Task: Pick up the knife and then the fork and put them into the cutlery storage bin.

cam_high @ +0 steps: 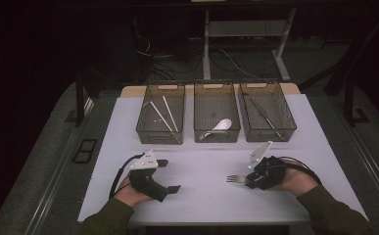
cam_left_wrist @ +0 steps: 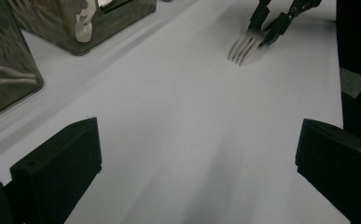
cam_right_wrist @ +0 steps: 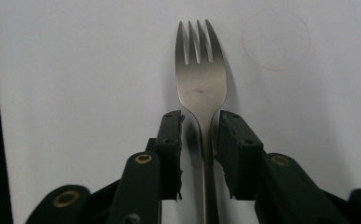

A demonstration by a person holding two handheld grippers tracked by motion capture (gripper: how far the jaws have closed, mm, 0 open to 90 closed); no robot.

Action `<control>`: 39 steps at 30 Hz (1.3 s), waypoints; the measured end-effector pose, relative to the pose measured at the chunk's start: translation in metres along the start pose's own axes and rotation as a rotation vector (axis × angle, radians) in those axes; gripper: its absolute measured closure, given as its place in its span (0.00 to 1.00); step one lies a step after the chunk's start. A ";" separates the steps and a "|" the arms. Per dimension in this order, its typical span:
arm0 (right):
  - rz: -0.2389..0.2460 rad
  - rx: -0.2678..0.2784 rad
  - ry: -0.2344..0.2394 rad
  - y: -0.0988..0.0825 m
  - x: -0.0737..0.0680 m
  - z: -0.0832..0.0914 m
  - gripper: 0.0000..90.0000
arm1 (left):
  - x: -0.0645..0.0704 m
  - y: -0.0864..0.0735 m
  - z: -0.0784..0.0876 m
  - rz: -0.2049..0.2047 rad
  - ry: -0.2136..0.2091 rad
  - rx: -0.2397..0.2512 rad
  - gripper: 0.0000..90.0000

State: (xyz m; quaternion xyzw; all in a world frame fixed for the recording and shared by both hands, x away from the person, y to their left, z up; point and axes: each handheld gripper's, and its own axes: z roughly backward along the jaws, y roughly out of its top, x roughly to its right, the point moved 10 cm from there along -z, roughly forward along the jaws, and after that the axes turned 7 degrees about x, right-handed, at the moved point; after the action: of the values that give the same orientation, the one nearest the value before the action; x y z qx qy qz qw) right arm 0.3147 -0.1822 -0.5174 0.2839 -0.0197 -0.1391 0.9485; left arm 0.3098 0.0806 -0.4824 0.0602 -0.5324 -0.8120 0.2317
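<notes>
Fork (cam_right_wrist: pixel 201 88) outside trays (cam_high: pixel 217 134); spoon (cam_high: pixel 221 126) inside.

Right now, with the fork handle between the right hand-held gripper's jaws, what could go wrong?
1. The fork lies flat on the table. In the right gripper view there seems to be a gap between its thin handle and each jaw of the right hand-held gripper, so it may slip or pivot when lifted.
2. The jaws may scrape the table.

No readable text, labels, brands, numbers or signs on anything
</notes>
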 end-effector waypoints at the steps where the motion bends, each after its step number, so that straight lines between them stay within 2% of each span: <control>1: 0.006 0.001 -0.005 0.000 0.000 0.000 0.79 | 0.000 0.000 0.000 -0.002 0.000 0.002 0.00; 12: 0.023 0.017 -0.034 -0.001 0.001 0.000 0.93 | 0.000 0.000 0.000 0.001 -0.002 0.002 0.00; 23: -0.011 0.047 -0.032 -0.001 0.004 0.007 0.94 | 0.000 0.000 0.000 -0.001 -0.001 0.002 0.00; 32: -0.077 0.135 -0.057 0.005 0.011 0.026 0.94 | 0.000 0.000 0.000 -0.004 -0.001 0.001 0.00; 39: -0.144 0.182 -0.127 0.010 0.027 0.045 0.94 | 0.000 0.000 0.000 -0.003 0.000 0.000 0.00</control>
State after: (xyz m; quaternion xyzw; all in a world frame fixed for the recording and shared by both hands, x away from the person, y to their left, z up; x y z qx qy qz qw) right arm 0.3378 -0.2059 -0.4757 0.3601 -0.0718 -0.2222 0.9032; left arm 0.3096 0.0802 -0.4824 0.0611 -0.5323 -0.8124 0.2303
